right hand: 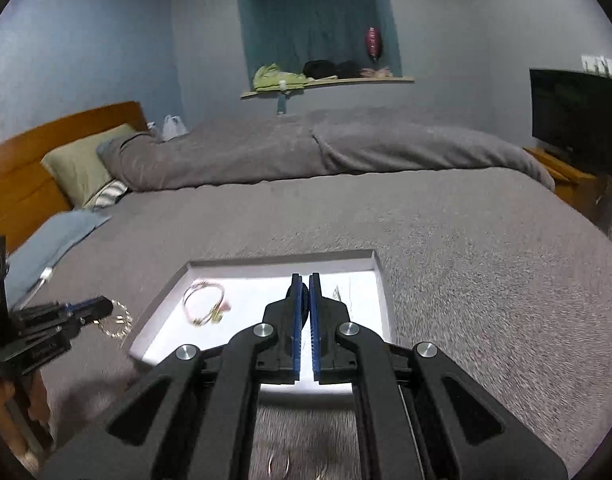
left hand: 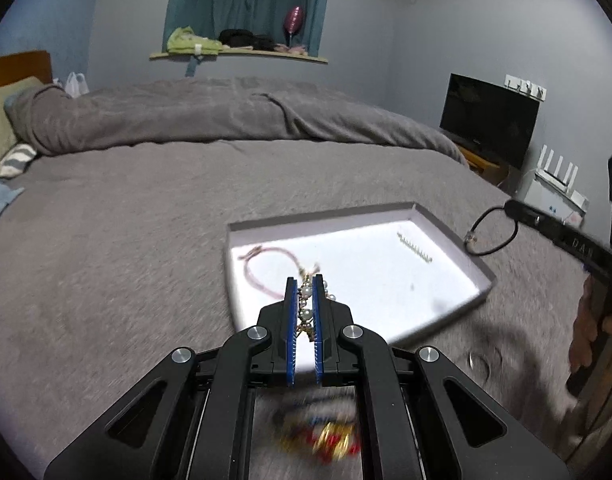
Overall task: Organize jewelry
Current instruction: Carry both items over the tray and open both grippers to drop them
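Roughly halfway, I'd say. On the bed [left hand: 146, 208] lies a shallow white tray [left hand: 457, 236], and two pieces already sit inside it: a pink cord bracelet [left hand: 258, 276] near the left end and a small pale hairpin-like piece [left hand: 414, 248] toward the right. Everything else is outside the tray or in the air.

The left gripper [left hand: 304, 292] hangs over the tray's near left corner, its jaws drawn close on a pearl chain [left hand: 306, 300]; the pearls and gold links sit wedged between the blue pads, and in the right wrist view a loop of it dangles beneath the tool. My guess is this piece goes into the tray next.

The right gripper [right hand: 304, 292] is poised over the tray's near edge, jaws nearly pressed together, with something dark caught between them. From the left wrist view that looks like a thin black loop [left hand: 491, 232] with a small charm, hanging off its tip just beyond the tray's right rim.

Still on the blanket: a blurred red, gold and blue beaded bracelet [left hand: 325, 432] right under the left tool, and what may be a ring [left hand: 479, 360] just off the tray's near right corner. Those, in my judgement, are what remain.
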The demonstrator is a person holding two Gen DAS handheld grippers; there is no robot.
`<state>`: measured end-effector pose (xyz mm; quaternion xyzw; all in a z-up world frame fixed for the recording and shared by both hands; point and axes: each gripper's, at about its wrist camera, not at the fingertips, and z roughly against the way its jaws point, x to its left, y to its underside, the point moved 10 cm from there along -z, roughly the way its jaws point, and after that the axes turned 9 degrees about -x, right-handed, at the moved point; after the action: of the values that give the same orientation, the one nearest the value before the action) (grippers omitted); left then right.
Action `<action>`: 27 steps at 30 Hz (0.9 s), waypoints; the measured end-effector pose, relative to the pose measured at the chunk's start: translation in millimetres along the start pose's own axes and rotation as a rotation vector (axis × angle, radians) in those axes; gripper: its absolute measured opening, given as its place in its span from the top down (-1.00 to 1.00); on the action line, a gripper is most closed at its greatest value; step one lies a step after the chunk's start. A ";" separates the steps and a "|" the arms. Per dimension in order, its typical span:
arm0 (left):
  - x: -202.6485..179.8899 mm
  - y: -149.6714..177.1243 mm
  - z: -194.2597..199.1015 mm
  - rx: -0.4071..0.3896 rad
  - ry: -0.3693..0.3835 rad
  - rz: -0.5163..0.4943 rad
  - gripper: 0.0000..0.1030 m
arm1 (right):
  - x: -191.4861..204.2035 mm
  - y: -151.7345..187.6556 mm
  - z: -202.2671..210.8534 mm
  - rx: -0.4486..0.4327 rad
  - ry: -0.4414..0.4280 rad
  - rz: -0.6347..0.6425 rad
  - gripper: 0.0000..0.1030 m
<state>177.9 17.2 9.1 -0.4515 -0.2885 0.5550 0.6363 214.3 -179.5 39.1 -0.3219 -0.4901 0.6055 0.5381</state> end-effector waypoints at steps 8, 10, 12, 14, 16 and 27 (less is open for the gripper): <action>4.3 20.6 -50.3 0.089 0.021 0.023 0.85 | -28.1 41.6 -33.0 0.111 0.022 0.009 0.93; 8.2 28.5 -54.3 0.113 0.019 0.020 0.85 | -31.1 49.7 -37.2 0.138 0.022 0.010 0.93; 12.2 34.0 -55.9 0.133 0.017 0.024 0.85 | -31.9 57.7 -39.5 0.168 0.012 0.000 0.93; 16.2 39.6 -57.7 0.153 0.016 0.035 0.85 | -30.5 63.6 -39.8 0.186 0.008 0.003 0.93; 17.8 44.3 -60.2 0.164 0.011 0.037 0.85 | -26.8 67.7 -41.0 0.201 0.005 0.015 0.93; 20.3 52.0 -64.4 0.183 -0.005 0.012 0.85 | -24.5 83.0 -45.5 0.244 0.038 0.070 0.93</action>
<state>215.1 19.3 -67.6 -0.3918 -0.2357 0.5840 0.6707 233.3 -187.1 -56.5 -0.2822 -0.3911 0.6728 0.5610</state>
